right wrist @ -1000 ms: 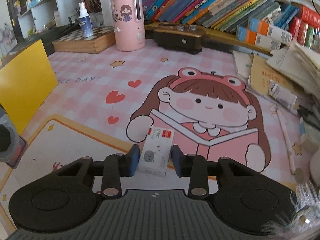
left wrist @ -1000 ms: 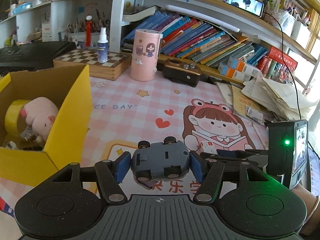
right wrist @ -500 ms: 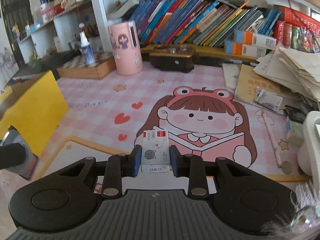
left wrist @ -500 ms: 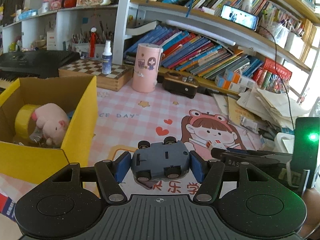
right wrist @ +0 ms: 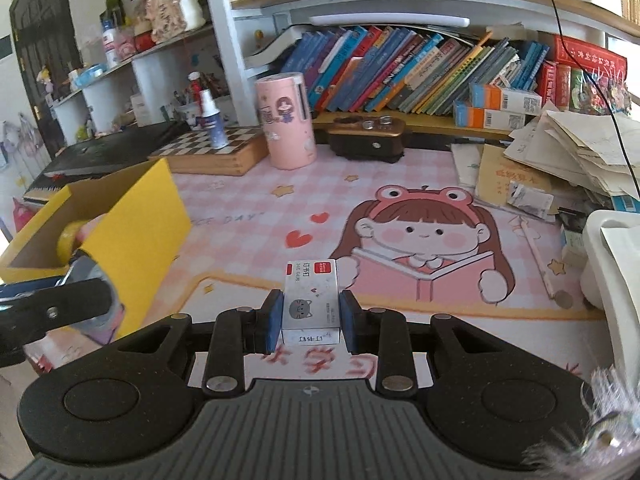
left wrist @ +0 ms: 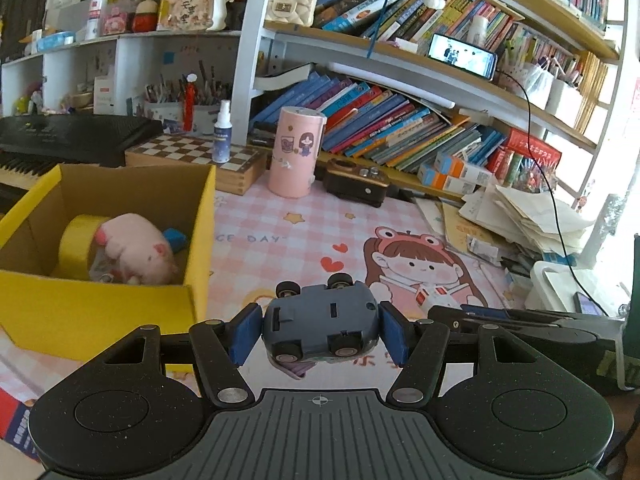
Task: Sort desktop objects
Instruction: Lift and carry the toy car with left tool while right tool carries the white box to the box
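My left gripper (left wrist: 320, 330) is shut on a blue-grey toy car (left wrist: 322, 326), held upside down with its wheels up, above the pink desk mat. My right gripper (right wrist: 310, 318) is shut on a small white box (right wrist: 311, 300) with a cat drawing and a red label, also lifted off the mat. A yellow cardboard box (left wrist: 120, 308) stands to the left; inside lie a pink plush pig (left wrist: 138, 250) and a yellow tape roll (left wrist: 76, 240). In the right wrist view the yellow box (right wrist: 136, 224) is at the left, with the left gripper's finger partly before it.
At the back stand a pink cylindrical container (left wrist: 295, 152), a chessboard box (left wrist: 200, 160) with a spray bottle (left wrist: 222, 132), a dark wooden device (left wrist: 356, 182) and leaning books. Paper stacks (left wrist: 520, 216) crowd the right edge. A keyboard (left wrist: 60, 136) lies far left.
Both grippers have risen and drawn back from the mat with their objects; the white box has left the mat. The yellow box's inside shows more in the left wrist view.
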### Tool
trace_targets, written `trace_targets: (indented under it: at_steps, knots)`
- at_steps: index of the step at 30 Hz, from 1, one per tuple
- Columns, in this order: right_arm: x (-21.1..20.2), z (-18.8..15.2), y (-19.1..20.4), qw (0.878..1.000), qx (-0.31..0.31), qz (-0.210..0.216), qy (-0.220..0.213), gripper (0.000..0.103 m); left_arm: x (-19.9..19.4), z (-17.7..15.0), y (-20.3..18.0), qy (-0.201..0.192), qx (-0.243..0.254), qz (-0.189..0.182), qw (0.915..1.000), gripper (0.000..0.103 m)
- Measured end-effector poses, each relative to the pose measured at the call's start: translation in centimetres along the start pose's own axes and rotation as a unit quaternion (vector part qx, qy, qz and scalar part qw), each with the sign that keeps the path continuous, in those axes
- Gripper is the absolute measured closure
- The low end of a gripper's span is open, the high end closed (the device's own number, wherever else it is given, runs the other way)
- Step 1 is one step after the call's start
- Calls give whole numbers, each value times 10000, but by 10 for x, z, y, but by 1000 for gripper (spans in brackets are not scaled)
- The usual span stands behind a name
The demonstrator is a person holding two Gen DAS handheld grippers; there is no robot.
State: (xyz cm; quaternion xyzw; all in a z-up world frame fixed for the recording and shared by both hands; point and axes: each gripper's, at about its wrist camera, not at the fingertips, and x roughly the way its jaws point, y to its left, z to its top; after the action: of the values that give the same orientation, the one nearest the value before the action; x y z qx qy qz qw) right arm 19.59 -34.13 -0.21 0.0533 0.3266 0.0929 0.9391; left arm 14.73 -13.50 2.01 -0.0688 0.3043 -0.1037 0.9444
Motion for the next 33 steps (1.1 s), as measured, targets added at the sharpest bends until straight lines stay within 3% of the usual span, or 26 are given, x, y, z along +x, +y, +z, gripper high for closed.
trace_targets:
  at_steps: [20,33]
  knots:
    - [-49,-54,121,9994,-324,-28,102,75,-73,-44,92,129,-68,-7,9999,41]
    - [-79,-106,186,9988,-369,-31,336,75,-118,-79,131,249,-22,-88,9996,41]
